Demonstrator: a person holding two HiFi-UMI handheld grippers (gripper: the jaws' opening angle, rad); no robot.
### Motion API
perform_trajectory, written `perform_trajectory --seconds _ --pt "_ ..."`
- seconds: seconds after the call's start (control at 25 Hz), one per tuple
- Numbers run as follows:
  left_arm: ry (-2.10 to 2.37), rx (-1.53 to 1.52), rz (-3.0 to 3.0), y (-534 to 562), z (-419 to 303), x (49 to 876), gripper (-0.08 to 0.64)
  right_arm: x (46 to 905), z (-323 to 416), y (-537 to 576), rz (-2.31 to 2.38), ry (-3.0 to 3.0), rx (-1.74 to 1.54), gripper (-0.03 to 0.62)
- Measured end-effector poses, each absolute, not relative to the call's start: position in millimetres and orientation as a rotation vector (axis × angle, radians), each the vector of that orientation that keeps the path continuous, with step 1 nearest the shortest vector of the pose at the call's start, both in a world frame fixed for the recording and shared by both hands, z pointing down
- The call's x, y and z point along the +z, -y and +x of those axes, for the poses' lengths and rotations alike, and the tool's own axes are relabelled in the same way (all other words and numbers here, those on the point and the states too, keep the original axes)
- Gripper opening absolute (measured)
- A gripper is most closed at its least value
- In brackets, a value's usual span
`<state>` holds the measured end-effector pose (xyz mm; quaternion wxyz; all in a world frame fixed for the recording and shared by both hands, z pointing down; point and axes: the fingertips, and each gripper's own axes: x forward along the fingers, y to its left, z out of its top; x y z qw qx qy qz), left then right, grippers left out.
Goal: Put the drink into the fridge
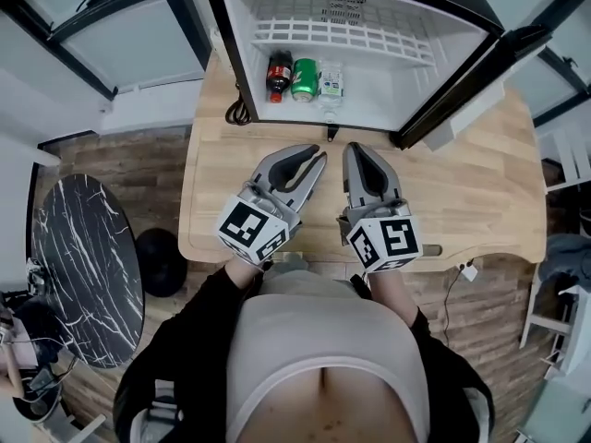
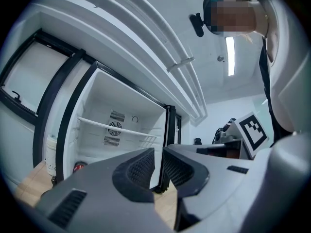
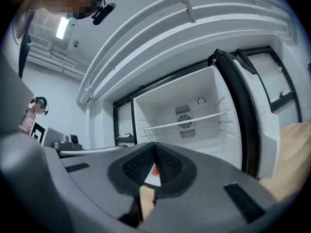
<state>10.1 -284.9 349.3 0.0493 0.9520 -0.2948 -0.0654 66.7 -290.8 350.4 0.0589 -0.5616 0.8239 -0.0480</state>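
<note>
An open mini fridge stands at the back of the wooden table. On its floor at the left stand a cola bottle, a green can and a clear bottle. Both grippers hover side by side over the table in front of the fridge, pointing at it. My left gripper holds nothing, and its jaws stand together but for a thin slit. My right gripper is shut, tips touching, and empty. The cola's red cap shows low in the left gripper view.
The fridge door swings out to the right. A white wire shelf spans the upper fridge. A black cable lies left of the fridge. A round black marble table and a dark stool stand left of the wooden table.
</note>
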Motion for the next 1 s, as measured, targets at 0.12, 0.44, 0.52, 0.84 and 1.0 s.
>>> perform_trajectory --seconds 0.12,0.44,0.52,0.84,1.0 --pt "0.917 -0.210 2.895 264 16 346 0.057 344 71 268 -1.670 -2.503 -0.142 0.028" --pt "0.961 -0.229 2.877 186 32 347 0.057 337 78 185 -1.592 -2.549 -0.112 0.028" --pt "0.969 -0.232 2.878 167 36 346 0.057 336 82 165 -1.586 -2.549 -0.109 0.028" --pt "1.008 -0.241 2.865 85 41 346 0.057 336 91 84 -1.576 -2.559 -0.131 0.028" --pt "1.038 -0.249 2.846 51 41 347 0.057 338 91 49 -1.581 -2.599 -0.079 0.028"
